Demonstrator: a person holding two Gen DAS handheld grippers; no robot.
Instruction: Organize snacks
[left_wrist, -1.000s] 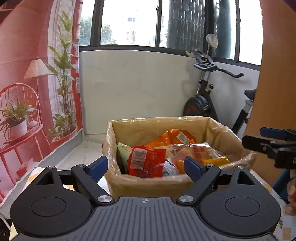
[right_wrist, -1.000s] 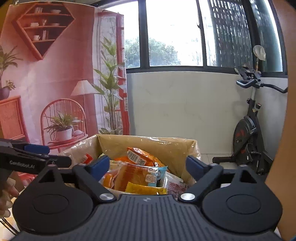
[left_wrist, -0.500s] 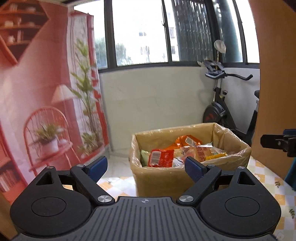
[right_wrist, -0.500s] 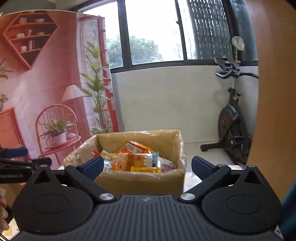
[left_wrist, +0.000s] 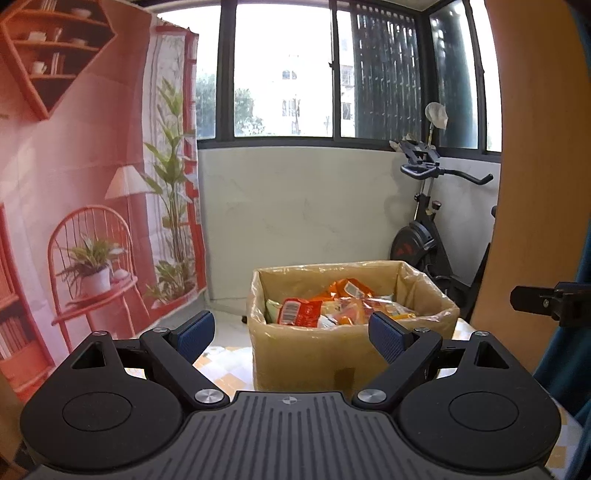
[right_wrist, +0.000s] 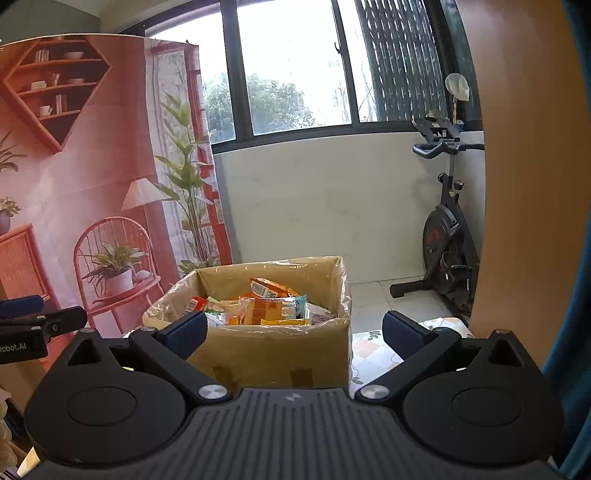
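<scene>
On the tablecloth (left_wrist: 221, 363): one lined box (left_wrist: 306, 362), snack packets (left_wrist: 332, 308) heaped inside. My left gripper (left_wrist: 291, 334) and right gripper (right_wrist: 293, 332) both spread wide, empty, pulled back from the box since a second ago. Packing looks finished.

Both wrist cams level, facing shared snack box (left_wrist: 306, 354) nearby.

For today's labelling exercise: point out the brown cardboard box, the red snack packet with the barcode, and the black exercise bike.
Brown cardboard box (left_wrist: 295, 354): left wrist view, front wall.
Red snack packet with the barcode (left_wrist: 301, 314): left wrist view, middle of the wrapper.
Black exercise bike (right_wrist: 441, 236): right wrist view, flywheel housing.
</scene>
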